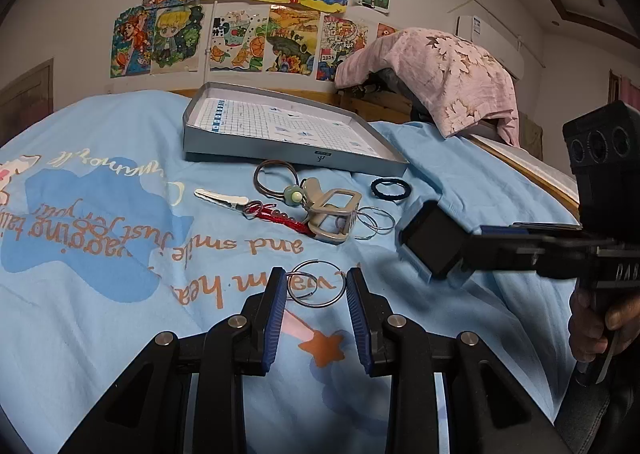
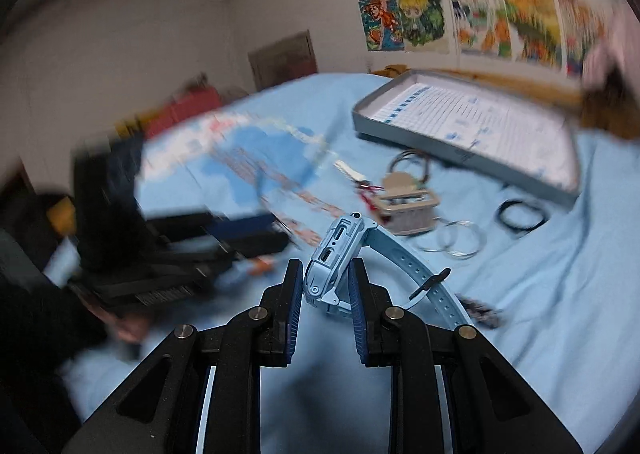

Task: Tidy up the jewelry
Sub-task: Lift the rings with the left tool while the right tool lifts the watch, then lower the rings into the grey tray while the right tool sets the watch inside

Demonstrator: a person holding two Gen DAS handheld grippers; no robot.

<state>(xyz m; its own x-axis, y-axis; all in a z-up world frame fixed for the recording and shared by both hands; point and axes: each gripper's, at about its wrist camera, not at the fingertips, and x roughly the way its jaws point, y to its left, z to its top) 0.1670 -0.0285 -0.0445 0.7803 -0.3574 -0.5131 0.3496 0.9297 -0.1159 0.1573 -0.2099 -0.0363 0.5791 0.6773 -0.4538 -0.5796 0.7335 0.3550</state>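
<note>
My right gripper point(image 2: 323, 288) held the watch point(image 2: 334, 254) by its case, off-centre; the dangling strap could twist it loose. My left gripper point(image 1: 316, 286) hovered open, empty, over a ring point(image 1: 318, 283) on the bed point(image 1: 120, 334).

Soft, dim indoor light is falling evenly over the blue bedsheet point(image 1: 120, 254), casting only faint shadows. The left wrist view is staying sharp, though fisheye bending is curving the wall drawings point(image 1: 248, 9) and darkening the corners. The right wrist view is smearing heavily with motion blur; only the watch point(image 2: 334, 254) is reading crisp.
</note>
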